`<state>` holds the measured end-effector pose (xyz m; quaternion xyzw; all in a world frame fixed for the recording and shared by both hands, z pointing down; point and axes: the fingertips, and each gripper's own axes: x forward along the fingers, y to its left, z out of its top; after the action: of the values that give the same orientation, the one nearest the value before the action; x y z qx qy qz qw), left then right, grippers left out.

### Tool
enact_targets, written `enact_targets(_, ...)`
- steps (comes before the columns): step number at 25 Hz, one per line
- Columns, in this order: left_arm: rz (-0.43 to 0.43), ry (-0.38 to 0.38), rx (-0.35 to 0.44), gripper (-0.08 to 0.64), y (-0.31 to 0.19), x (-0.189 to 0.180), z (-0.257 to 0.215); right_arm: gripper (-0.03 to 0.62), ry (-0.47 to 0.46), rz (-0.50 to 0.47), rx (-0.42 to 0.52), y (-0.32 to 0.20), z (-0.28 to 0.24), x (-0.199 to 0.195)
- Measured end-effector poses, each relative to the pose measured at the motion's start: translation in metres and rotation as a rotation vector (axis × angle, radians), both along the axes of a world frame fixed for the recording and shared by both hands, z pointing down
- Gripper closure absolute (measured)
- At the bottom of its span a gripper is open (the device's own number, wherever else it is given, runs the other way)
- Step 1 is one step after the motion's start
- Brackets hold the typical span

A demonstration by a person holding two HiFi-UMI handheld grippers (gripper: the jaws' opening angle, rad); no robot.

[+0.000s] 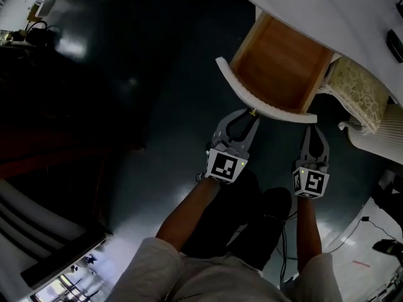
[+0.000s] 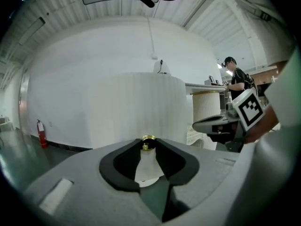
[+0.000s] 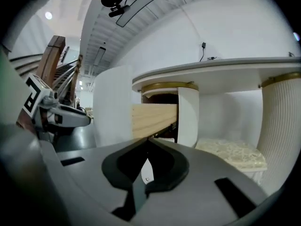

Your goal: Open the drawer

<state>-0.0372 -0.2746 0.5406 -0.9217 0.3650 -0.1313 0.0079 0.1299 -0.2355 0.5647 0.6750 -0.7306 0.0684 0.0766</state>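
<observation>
- The left gripper [image 1: 247,118] points forward and away from the body, its marker cube facing up toward the head.
- Its jaws are closed at the tips on a small brass knob [image 2: 148,141] — the wider gap behind the tips is empty.
- The left forearm [image 1: 189,212] is bare and stretched forward, running up from a pale short sleeve to the wrist behind the cube.
- The right gripper [image 1: 313,131] sits beside the left one and well apart from it, pointing the same way.
- Its jaws are closed tip to tip with nothing between them.
- The right forearm [image 1: 307,231] is bare too — it runs nearly straight ahead from a pale sleeve.
</observation>
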Motion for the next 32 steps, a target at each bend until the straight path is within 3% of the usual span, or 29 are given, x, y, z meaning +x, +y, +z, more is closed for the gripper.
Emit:
enact_targets(4, -0.041, -0.025, -0.088, 0.454, -0.003, -0.005, -0.004, 0.577, -0.003, 0.005, -0.085, 0.014, -0.023, -0.013)
enact_targets(9, -0.045, -0.044, -0.122, 0.454, -0.002, -0.005, -0.004, 0.577, -0.032, 0.020, -0.165, 0.031, -0.045, -0.027)
enact_targets(15, -0.049, -0.054, -0.141, 0.454, -0.002, -0.004, -0.004, 0.577, -0.172, 0.114, -0.321, 0.054, -0.031, -0.034)
enact_targets(19, -0.020, -0.127, -0.145, 0.453, -0.002, -0.003, -0.003, 0.577, -0.169, 0.117, -0.338, 0.065, -0.037, -0.039)
enact_targets(22, -0.037, -0.159, -0.192, 0.453, -0.001, -0.002, -0.001, 0.577, -0.162, 0.131, -0.345, 0.068, -0.050, -0.037)
enact_targets(26, -0.075, -0.100, -0.256, 0.453, 0.006, -0.004, -0.018, 0.577, -0.127, 0.150, -0.343, 0.067, -0.081, -0.033)
enact_targets(32, -0.099, -0.065, -0.271, 0.453, 0.023, -0.017, -0.085, 0.577, -0.129, 0.149, -0.349, 0.072, -0.126, -0.048)
